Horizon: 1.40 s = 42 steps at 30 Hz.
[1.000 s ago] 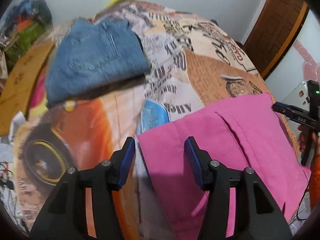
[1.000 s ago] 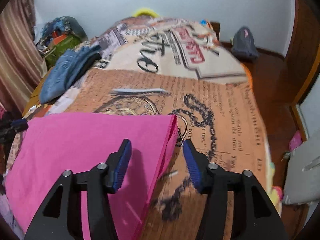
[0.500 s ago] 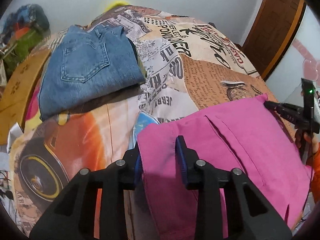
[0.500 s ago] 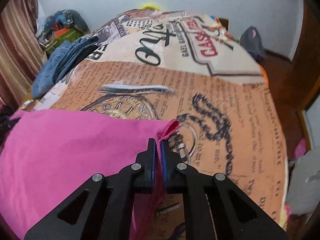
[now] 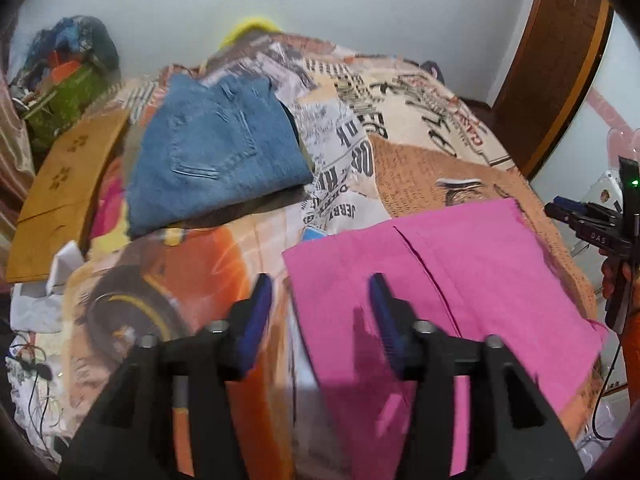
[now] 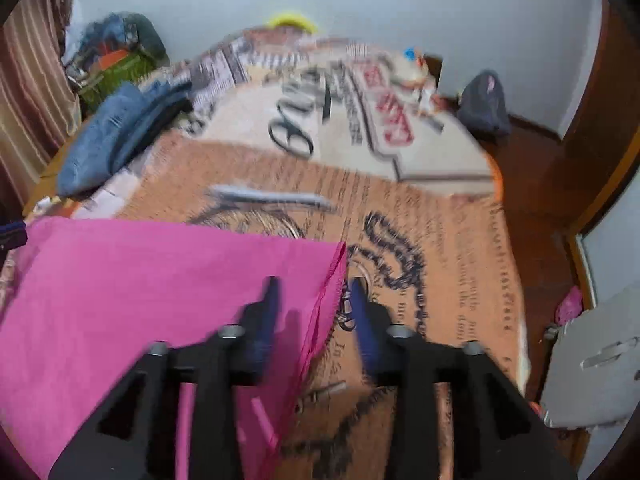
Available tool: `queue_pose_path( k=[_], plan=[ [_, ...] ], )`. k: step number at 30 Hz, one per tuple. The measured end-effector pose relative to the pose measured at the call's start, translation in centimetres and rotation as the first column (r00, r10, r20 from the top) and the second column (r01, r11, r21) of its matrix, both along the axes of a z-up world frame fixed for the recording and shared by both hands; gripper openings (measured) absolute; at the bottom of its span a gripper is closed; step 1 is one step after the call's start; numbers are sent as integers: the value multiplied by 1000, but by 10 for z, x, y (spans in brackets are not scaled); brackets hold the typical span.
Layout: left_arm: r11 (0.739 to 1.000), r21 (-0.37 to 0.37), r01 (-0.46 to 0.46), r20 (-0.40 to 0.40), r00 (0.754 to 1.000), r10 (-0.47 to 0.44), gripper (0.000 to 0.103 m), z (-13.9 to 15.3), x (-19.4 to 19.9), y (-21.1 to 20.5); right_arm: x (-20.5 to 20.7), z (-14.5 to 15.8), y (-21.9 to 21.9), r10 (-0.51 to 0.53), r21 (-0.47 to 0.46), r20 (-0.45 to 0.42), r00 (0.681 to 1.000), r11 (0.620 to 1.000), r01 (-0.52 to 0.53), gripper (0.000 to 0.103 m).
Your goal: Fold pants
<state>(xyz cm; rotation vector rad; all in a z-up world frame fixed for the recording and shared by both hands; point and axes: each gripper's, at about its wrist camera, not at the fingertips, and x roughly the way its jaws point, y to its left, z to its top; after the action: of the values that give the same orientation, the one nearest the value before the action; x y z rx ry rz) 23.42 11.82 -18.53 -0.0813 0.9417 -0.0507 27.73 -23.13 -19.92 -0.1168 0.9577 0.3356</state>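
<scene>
Pink pants (image 5: 460,280) lie folded flat on the printed bedspread (image 5: 420,168). My left gripper (image 5: 320,304) hovers over their near left corner, its jaws opening, the pads off the cloth. In the right wrist view the pink pants (image 6: 140,280) fill the lower left. My right gripper (image 6: 314,308) straddles their right corner edge, jaws opening, cloth lying loose between the blue fingers (image 6: 268,312). The right gripper (image 5: 592,228) also shows at the right edge of the left wrist view, held by a hand.
Folded blue jeans (image 5: 216,152) lie at the bed's far left, seen too as blue jeans (image 6: 116,136). A brown board (image 5: 64,196) and a cluttered green basket (image 5: 68,92) stand left. A wooden door (image 5: 560,60) and a dark bag (image 6: 484,104) are to the right.
Both grippers closed on the pink pants' corners half a second ago, then let go and lifted back. The corners now lie flat on the bed.
</scene>
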Motion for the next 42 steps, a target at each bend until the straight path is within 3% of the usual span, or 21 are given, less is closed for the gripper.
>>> queue_pose_path(
  k=[7,13,16,19,25,29,37,42],
  plan=[
    [997,-75,-27,-21,999,25,70,9,-50,0,-53,53,6,39,46,106,994,998,-44,43],
    [983,-174,-63,-58,997,54,73,-6,-82,-2,-94,63,32,111,49,158,981,992,-120,43],
    [972,-208,-112,-89,991,95,74,-21,-93,-1,-114,61,43,132,65,172,976,987,-145,45],
    [955,-267,-126,-128,987,94,74,-34,-98,-1,-127,52,54,149,87,166,975,982,-165,53],
    [917,-383,-113,-140,988,63,74,-45,-102,-7,-133,15,70,171,25,97,981,984,-174,53],
    [933,-350,-81,-139,990,34,75,-49,-97,-20,-136,-1,71,190,-32,56,980,982,-188,53],
    [913,-404,-56,-140,990,-2,75,-52,-69,-20,-136,-8,55,180,54,16,983,982,-181,53],
    [934,-357,-26,-116,993,-17,41,-38,-53,-27,-137,-9,50,151,76,5,989,986,-151,53]
  ],
)
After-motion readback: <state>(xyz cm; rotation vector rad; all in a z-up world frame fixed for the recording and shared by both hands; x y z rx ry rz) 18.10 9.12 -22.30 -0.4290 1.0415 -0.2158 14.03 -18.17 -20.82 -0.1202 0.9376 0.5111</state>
